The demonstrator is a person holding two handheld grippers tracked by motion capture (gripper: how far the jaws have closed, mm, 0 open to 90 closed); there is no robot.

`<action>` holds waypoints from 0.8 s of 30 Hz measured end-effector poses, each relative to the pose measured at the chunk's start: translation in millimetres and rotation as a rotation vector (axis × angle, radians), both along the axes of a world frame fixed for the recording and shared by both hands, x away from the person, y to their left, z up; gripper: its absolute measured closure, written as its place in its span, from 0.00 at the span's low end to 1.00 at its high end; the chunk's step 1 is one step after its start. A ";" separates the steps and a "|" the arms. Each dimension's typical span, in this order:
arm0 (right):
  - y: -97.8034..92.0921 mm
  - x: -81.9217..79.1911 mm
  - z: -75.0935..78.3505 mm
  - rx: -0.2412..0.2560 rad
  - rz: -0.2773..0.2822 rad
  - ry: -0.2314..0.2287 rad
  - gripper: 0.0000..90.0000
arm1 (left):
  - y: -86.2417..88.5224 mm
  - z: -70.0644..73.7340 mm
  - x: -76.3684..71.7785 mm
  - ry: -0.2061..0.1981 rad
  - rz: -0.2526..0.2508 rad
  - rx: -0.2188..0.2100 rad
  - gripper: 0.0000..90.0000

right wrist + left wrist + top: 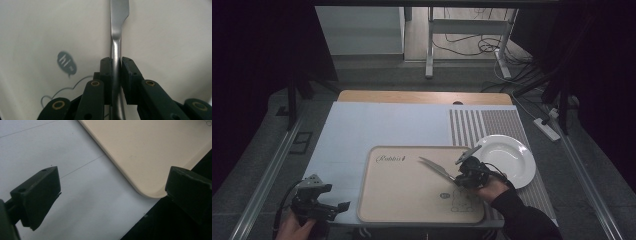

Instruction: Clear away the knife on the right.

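The right gripper (116, 75) had its fingers clamped on a metal knife's (435, 167) handle, blade toward ten o'clock over the tray (402, 200), probably for carrying. The left gripper (110, 195) idled, fingers apart, at the worktop's (377, 125) seven o'clock.

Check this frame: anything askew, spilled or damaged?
Nothing stands out. The right gripper is shut on a metal utensil over the beige tray; the white plate is empty and intact; the left gripper is open beside the tray.

The knife (116, 37) blade is running off the right gripper view's top edge; the tray (155, 152) is running past the left gripper view's top and right edges.
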State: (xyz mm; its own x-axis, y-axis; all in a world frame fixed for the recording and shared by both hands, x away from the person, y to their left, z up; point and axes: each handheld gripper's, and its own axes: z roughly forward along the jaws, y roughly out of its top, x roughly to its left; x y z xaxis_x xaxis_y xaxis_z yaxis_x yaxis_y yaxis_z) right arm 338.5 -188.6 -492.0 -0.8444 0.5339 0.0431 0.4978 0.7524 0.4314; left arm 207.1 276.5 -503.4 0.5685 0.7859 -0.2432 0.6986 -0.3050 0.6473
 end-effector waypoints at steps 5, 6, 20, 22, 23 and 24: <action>-0.8 2.0 -0.2 0.037 0.014 0.016 0.78 | -0.5 0.0 0.0 0.000 -0.001 0.005 0.01; -1.0 3.9 2.9 0.058 0.009 0.015 0.74 | -0.6 0.0 0.0 0.000 -0.001 0.005 0.01; 63.4 28.2 -8.2 0.044 0.207 -0.012 1.00 | -0.3 -0.1 -0.2 -0.004 -0.005 0.007 0.01; 63.6 30.2 -11.9 0.033 0.202 -0.019 1.00 | -0.3 0.0 -0.4 -0.005 -0.006 0.007 0.01; 61.8 31.5 -11.8 0.036 0.190 -0.015 1.00 | -0.3 0.0 -0.4 -0.005 -0.006 0.008 0.01; 59.6 32.1 -11.4 0.031 0.180 -0.021 1.00 | -0.4 0.0 -0.3 -0.005 -0.006 0.008 0.01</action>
